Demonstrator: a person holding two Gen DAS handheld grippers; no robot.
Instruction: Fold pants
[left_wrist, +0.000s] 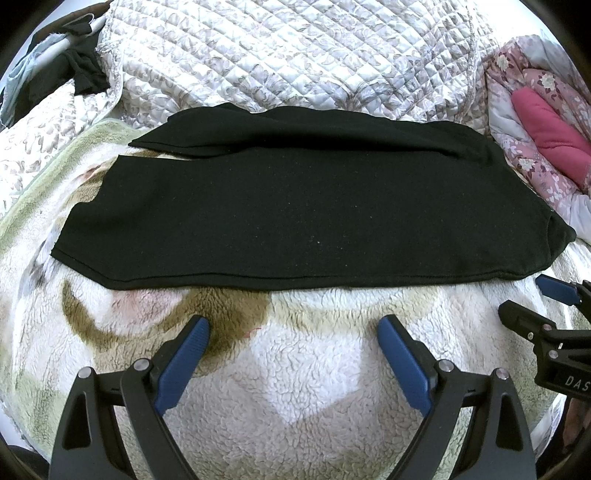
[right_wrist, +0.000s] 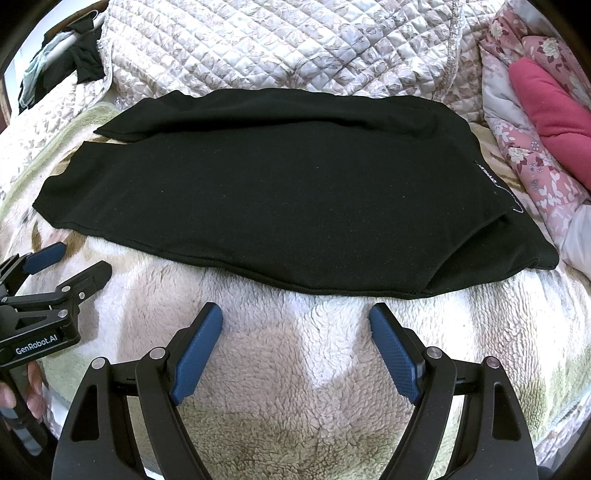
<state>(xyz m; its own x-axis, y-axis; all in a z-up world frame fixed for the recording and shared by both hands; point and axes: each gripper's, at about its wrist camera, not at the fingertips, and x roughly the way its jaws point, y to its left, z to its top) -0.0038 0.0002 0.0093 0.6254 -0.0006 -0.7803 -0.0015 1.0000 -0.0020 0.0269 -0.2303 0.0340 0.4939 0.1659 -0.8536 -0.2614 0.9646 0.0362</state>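
Partly cut off at three o'clock, the right gripper (right_wrist: 295, 317) and left gripper (left_wrist: 293, 326) hovered spread, empty, with black pants (left_wrist: 295, 218) flat at twelve o'clock on a fleece blanket (left_wrist: 295, 369).

Fleece blanket (left_wrist: 295, 387) in cream, tan and pale green across the foreground. Quilted floral bedspread (left_wrist: 295, 55) bunched at 12 o'clock. Pink flowered quilt (right_wrist: 524, 158) with red cushion (right_wrist: 554, 107) at 2 o'clock. Dark clothes (left_wrist: 79, 72) heaped at 10 o'clock.
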